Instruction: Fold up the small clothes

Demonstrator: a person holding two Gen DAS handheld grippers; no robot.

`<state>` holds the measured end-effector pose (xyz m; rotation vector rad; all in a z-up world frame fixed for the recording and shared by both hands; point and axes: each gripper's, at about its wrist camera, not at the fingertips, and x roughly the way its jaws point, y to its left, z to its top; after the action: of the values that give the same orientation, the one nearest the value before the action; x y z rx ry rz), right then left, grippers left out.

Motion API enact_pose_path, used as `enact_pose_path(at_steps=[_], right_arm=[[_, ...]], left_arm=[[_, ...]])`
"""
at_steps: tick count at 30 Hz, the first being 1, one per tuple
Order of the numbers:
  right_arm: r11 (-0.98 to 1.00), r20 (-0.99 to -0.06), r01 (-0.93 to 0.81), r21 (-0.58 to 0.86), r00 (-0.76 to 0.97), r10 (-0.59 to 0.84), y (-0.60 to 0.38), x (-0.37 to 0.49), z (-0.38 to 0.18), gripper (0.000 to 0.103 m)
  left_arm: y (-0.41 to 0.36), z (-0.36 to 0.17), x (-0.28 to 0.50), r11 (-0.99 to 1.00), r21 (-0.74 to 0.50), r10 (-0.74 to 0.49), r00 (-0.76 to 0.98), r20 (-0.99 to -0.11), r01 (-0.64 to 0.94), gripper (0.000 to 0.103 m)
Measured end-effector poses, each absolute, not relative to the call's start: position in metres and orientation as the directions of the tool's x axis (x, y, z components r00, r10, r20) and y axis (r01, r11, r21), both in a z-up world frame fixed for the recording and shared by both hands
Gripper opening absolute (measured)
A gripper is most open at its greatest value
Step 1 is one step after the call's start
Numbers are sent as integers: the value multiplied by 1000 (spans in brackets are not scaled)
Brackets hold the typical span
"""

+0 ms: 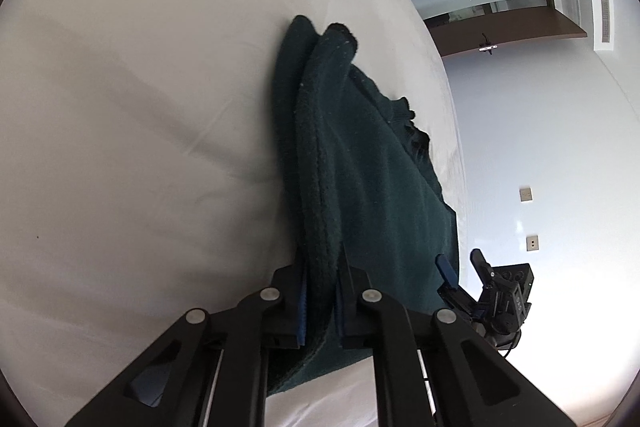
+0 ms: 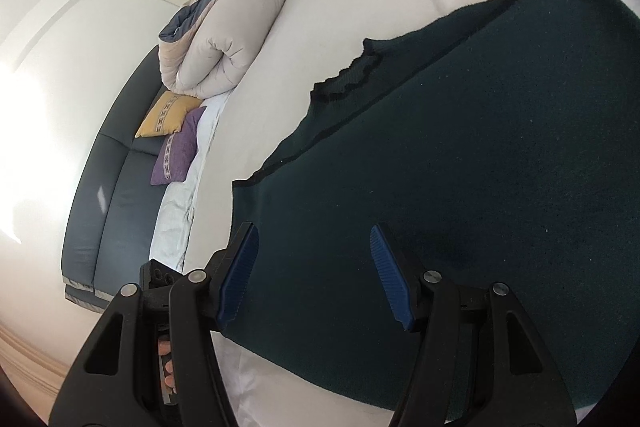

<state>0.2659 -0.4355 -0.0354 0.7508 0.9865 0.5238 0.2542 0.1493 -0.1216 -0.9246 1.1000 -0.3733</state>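
Left gripper (image 1: 320, 291) clamped on dark-green garment (image 1: 360, 167) — right gripper (image 2: 314, 275) agape above it.

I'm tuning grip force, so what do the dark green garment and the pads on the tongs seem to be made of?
The dark green garment looks like a soft knit or fleece, matte and fuzzy, with specks of lint and a darker ribbed trim at its edge. The blue pads on the right tongs look like ridged rubber or soft plastic; which one is unclear.

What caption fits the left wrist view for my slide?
Left gripper shut on a doubled edge of the dark green garment, lifting it off the white bed.
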Motion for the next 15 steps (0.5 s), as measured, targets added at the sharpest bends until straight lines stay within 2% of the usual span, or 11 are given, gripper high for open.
enact_pose_path(at_steps=[4, 8, 12, 15], right_arm=[[608, -533, -36, 793, 441, 722, -443, 279, -47, 64], [544, -493, -4, 839, 420, 762, -457, 290, -55, 64], [421, -391, 30, 907, 436, 811, -483, 298, -59, 66], [305, -293, 53, 951, 469, 833, -510, 303, -63, 72]], left_arm=[[123, -92, 260, 600, -792, -683, 444, -579, -111, 9], [73, -57, 270, 633, -774, -695, 430, -576, -15, 9], [2, -35, 281, 661, -745, -711, 392, -583, 89, 9], [-57, -34, 288, 657, -737, -737, 343, -583, 157, 9]])
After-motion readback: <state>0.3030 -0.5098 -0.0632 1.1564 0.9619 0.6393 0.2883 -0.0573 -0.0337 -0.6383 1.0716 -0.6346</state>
